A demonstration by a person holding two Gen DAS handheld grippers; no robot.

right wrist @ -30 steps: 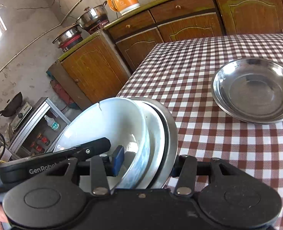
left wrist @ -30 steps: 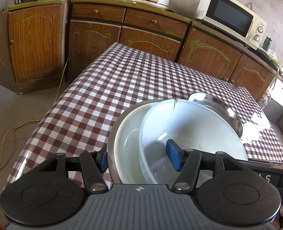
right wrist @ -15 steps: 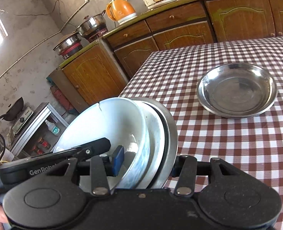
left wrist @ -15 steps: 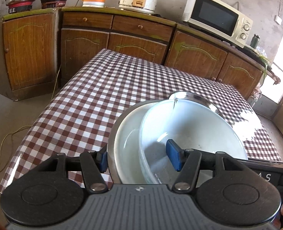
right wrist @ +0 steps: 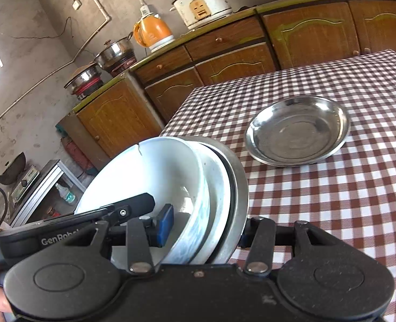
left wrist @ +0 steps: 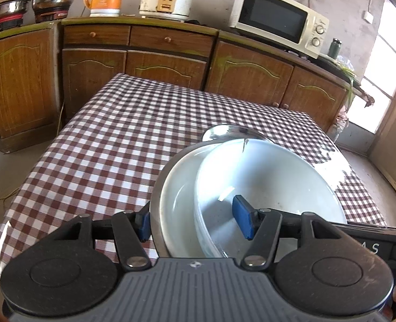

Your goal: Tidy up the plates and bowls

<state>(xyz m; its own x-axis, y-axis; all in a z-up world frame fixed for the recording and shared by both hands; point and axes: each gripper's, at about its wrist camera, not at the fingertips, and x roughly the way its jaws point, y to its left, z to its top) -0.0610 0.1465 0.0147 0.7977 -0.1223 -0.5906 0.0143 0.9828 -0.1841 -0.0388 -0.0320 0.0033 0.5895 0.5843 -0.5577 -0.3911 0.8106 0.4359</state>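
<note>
White and steel together: a nested stack (left wrist: 265, 187) of a cracked white bowl (right wrist: 155, 177), a white plate beneath it and a steel plate at the bottom, is held tilted in the air near the edge of a checked table (left wrist: 112, 139); the left gripper (left wrist: 195, 222) is clamped across one side of the stack's rims and the right gripper (right wrist: 206, 228) across the opposite side, so both grasp the same stack. To carry it well, I judge the two hands should travel together and level the stack (the bowl looks free to slide) before lowering it. The right wrist view shows a separate steel dish (right wrist: 297, 131) lying flat on the cloth, well apart from the stack; in the left wrist view only its far rim peeks above the bowl, though that view alone shows the microwave (left wrist: 278, 21) fully.
</note>
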